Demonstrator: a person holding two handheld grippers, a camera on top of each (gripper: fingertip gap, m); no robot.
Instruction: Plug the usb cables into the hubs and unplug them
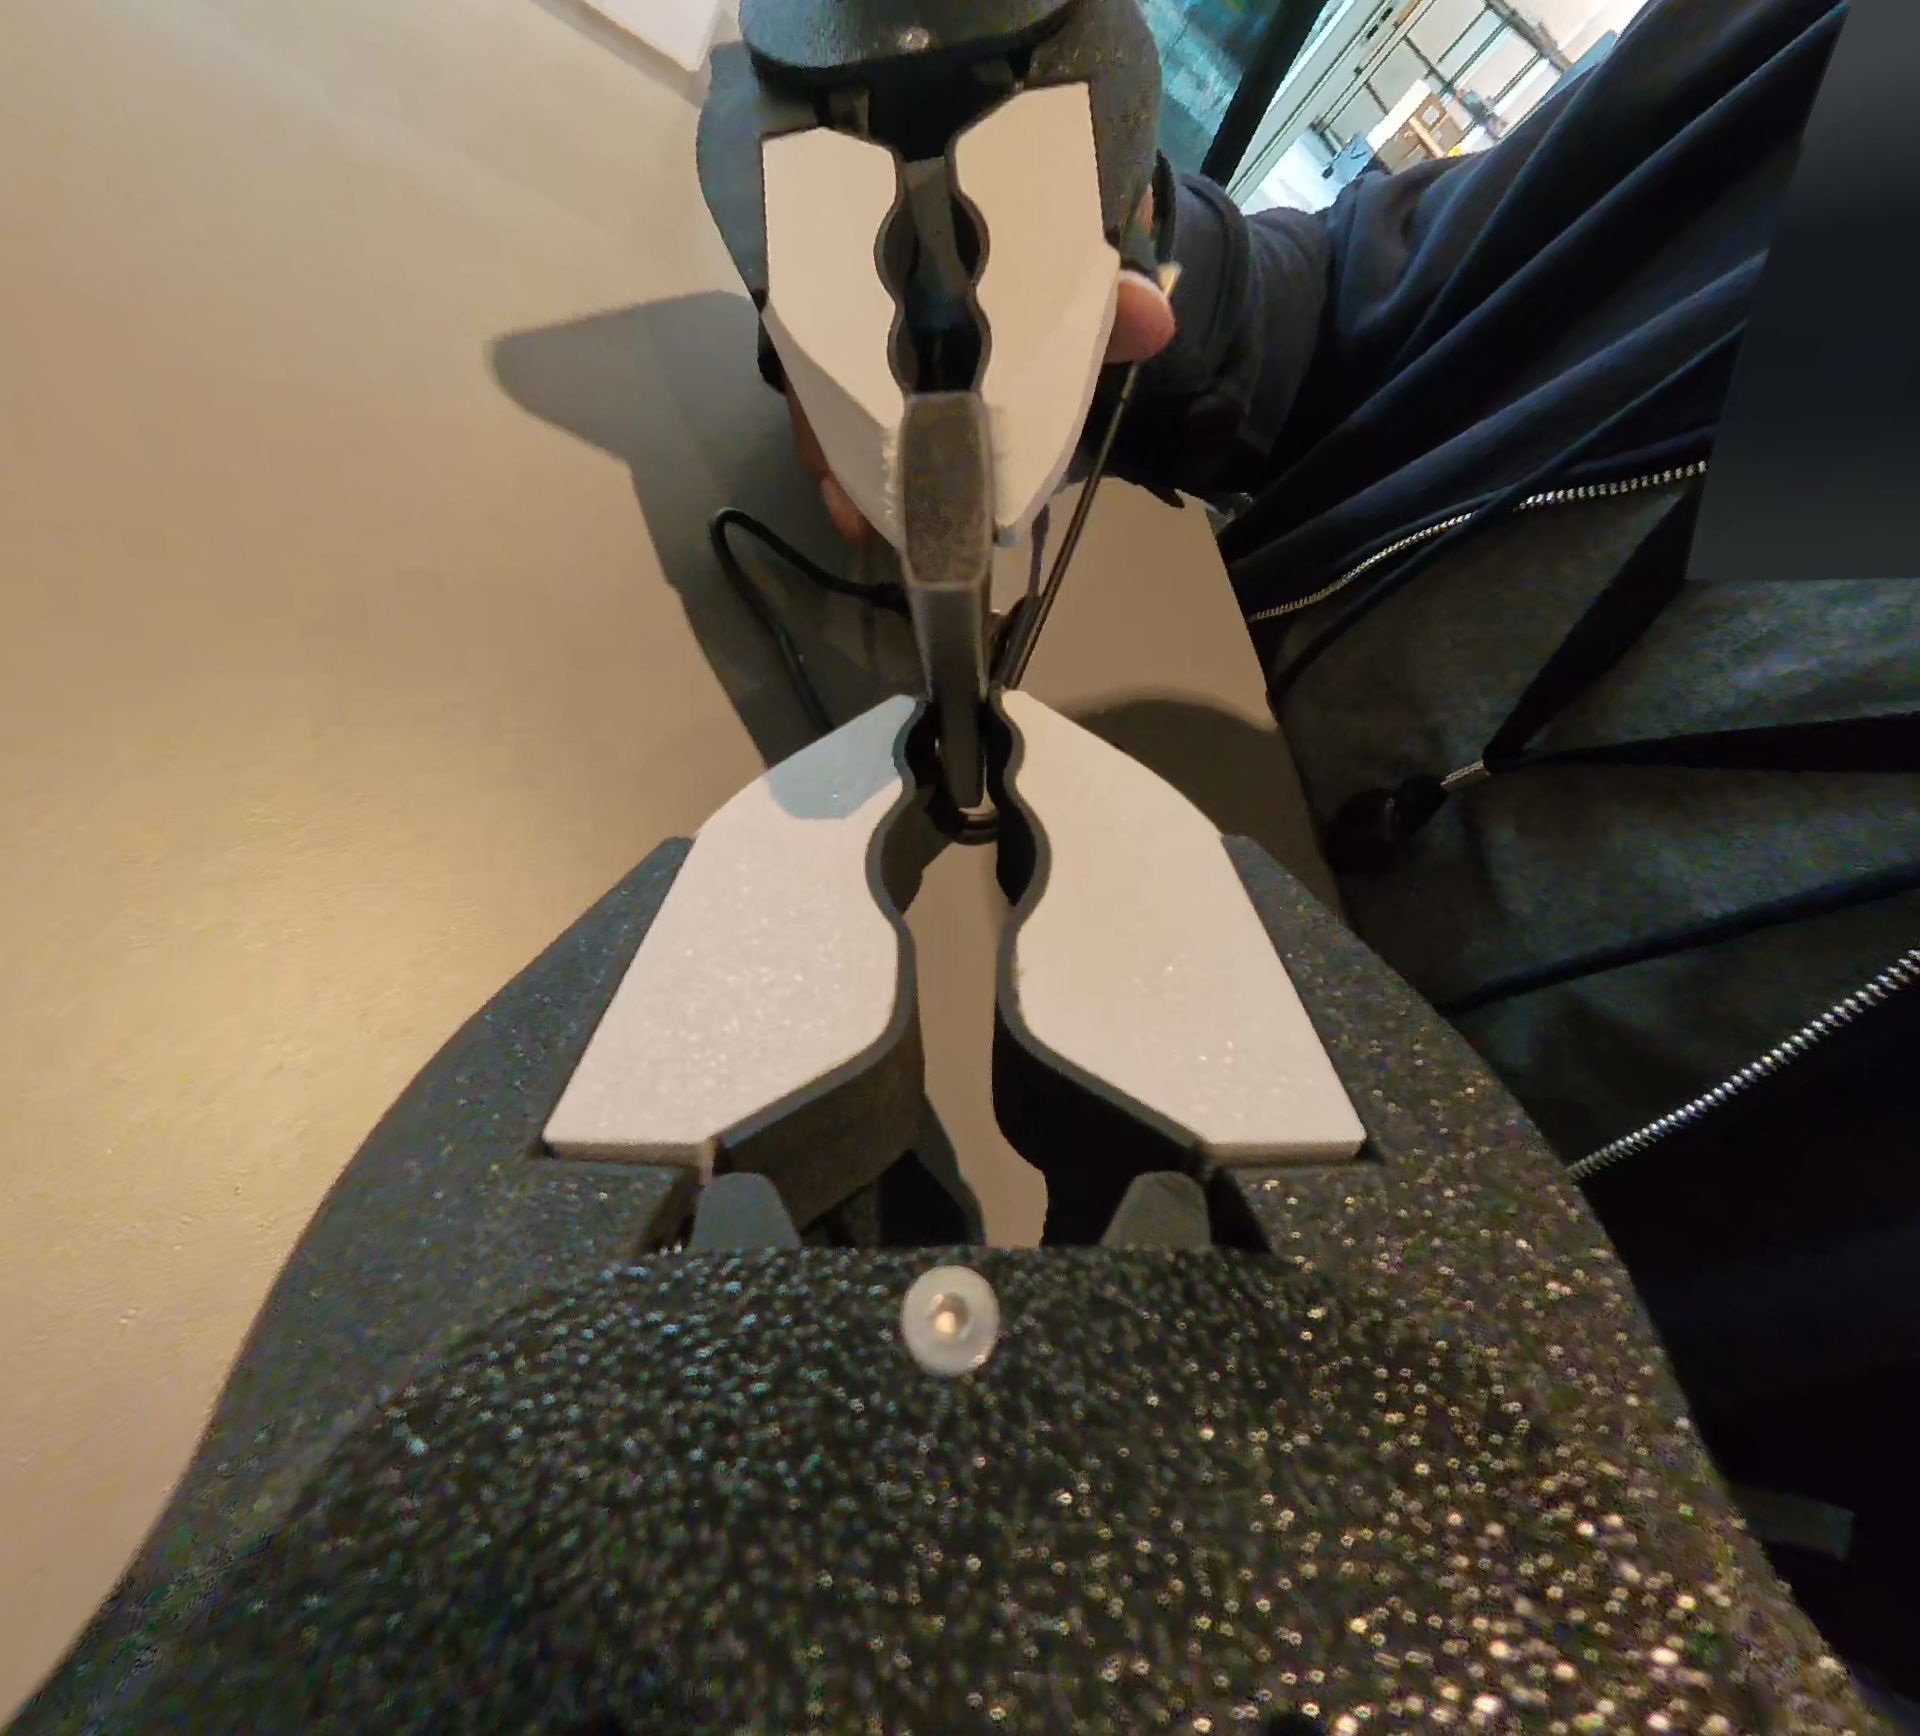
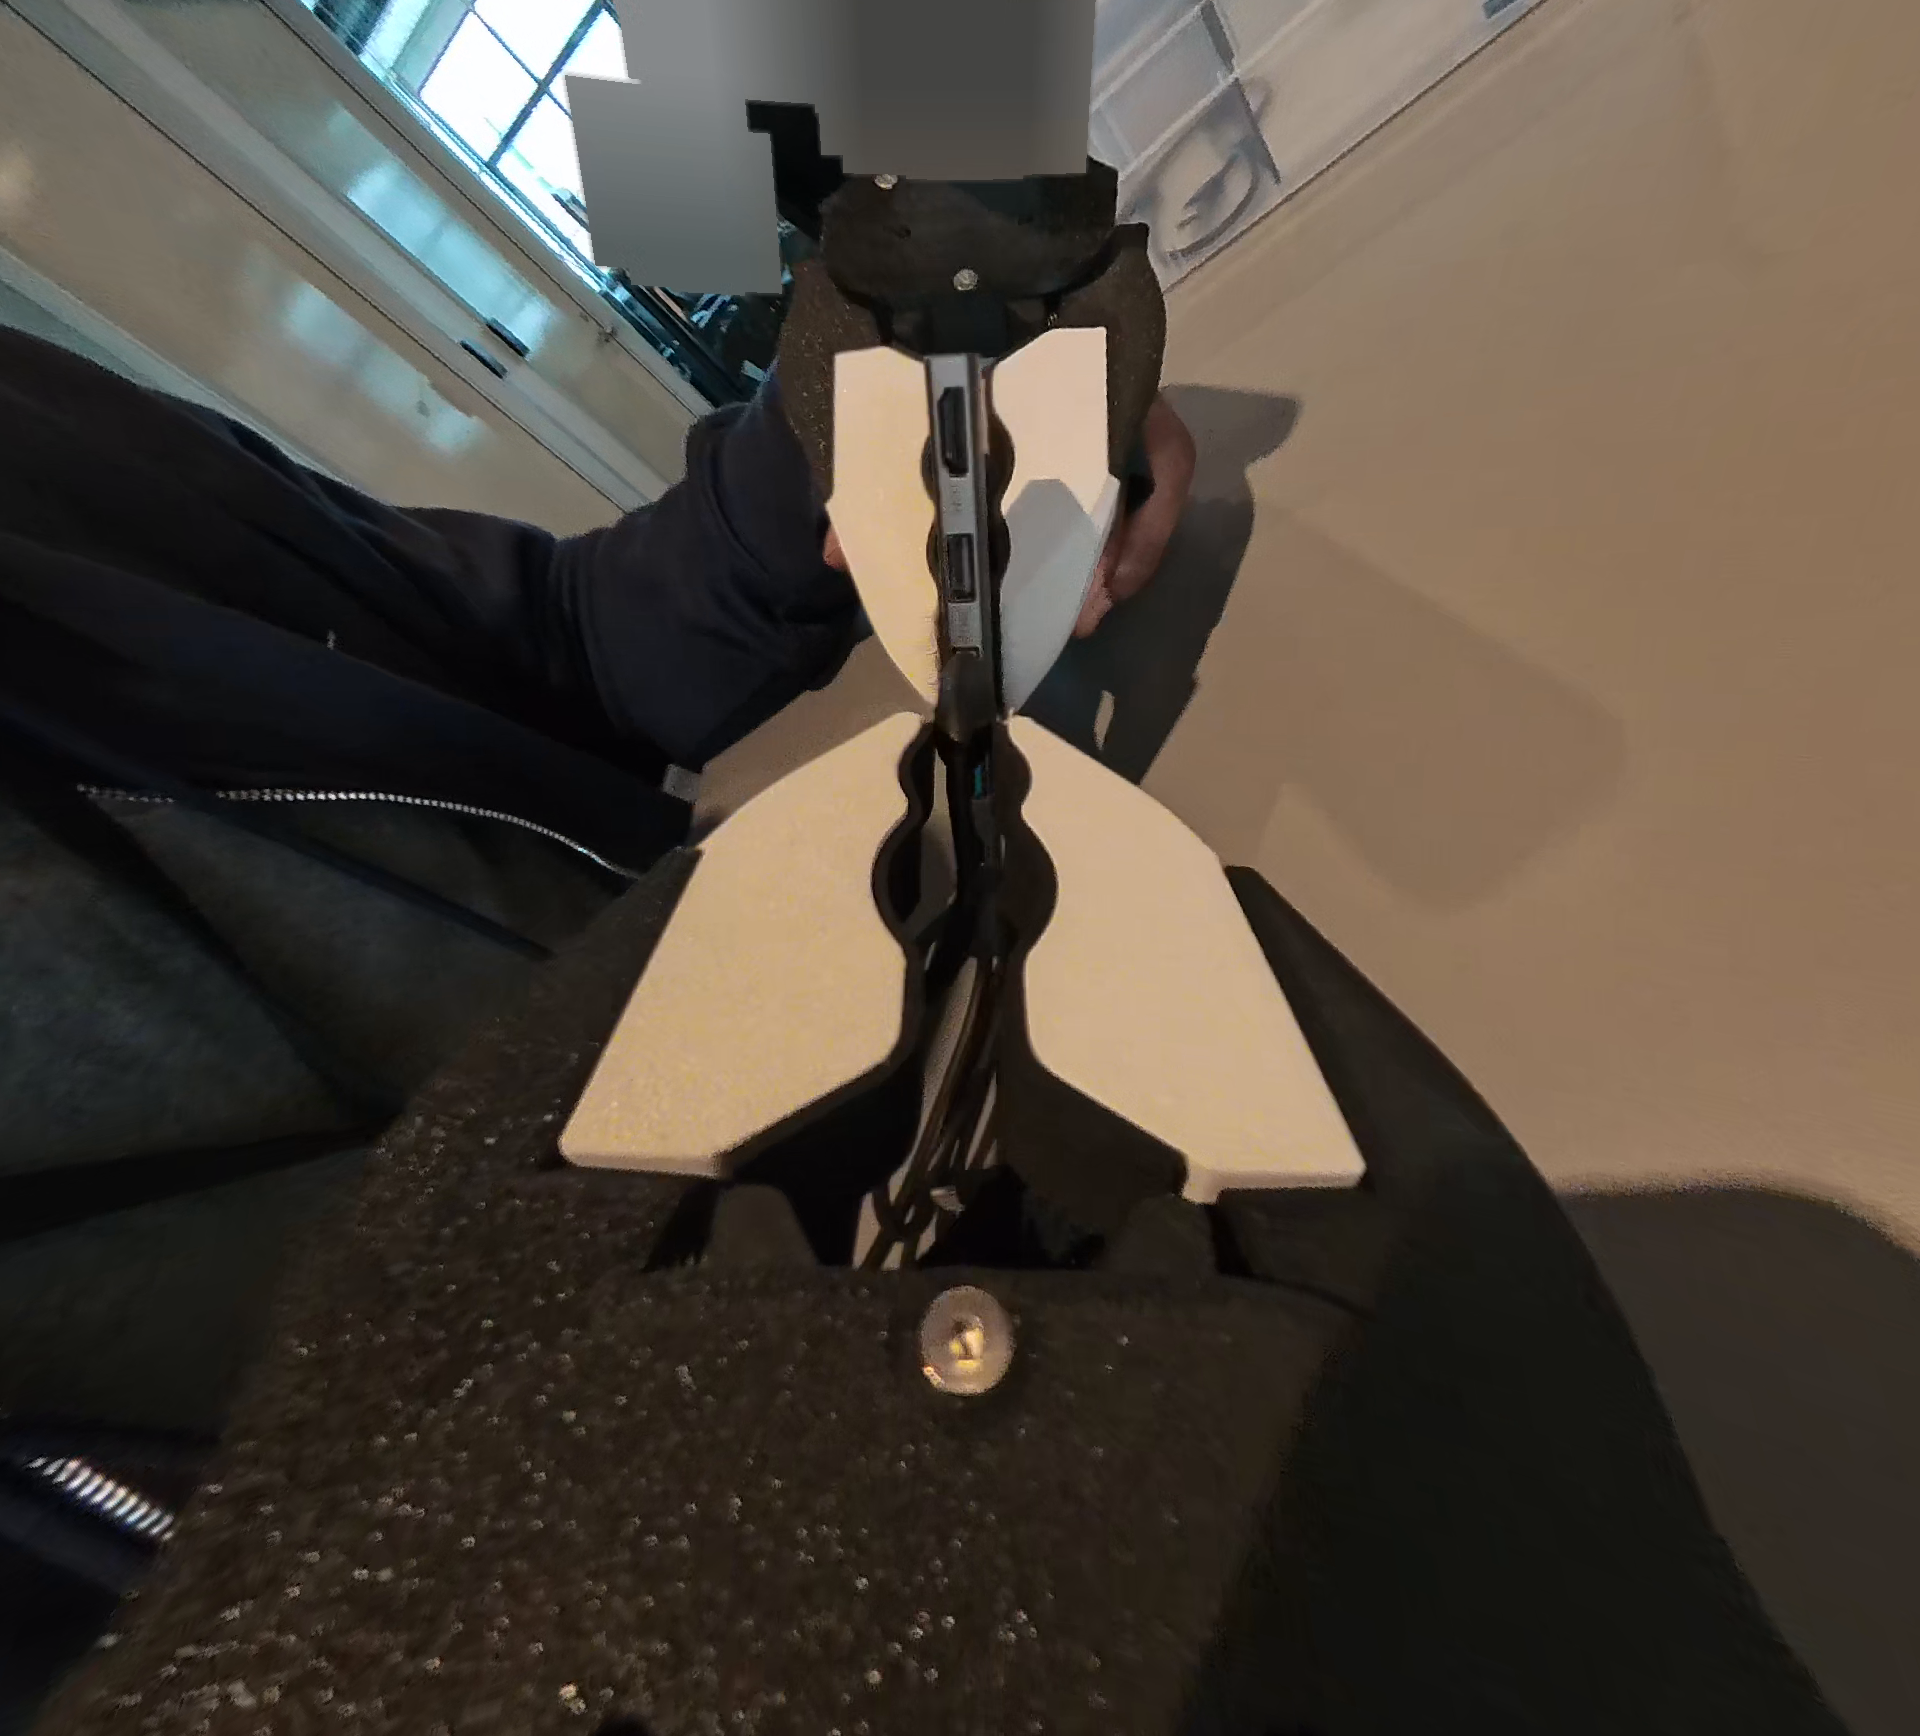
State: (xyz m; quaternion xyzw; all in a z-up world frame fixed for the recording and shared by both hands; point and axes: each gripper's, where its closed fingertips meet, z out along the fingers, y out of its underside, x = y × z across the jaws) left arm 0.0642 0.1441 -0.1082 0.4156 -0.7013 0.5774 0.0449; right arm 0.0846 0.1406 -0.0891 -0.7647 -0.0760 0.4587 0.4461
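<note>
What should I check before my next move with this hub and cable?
1. Right gripper grip on the usb cable: ok, fingers closed around its plug.
2. Left gripper grip on the hub: ok, fingers closed on it.
3. Plug in line with the hub's end: ok in the right wrist view.
4. Plug fully seated: cannot tell, the joint is too small to judge.
5. Hub's side ports free: ok, the two in view are empty.
6. Cable slack behind the right gripper: cannot tell.
</note>
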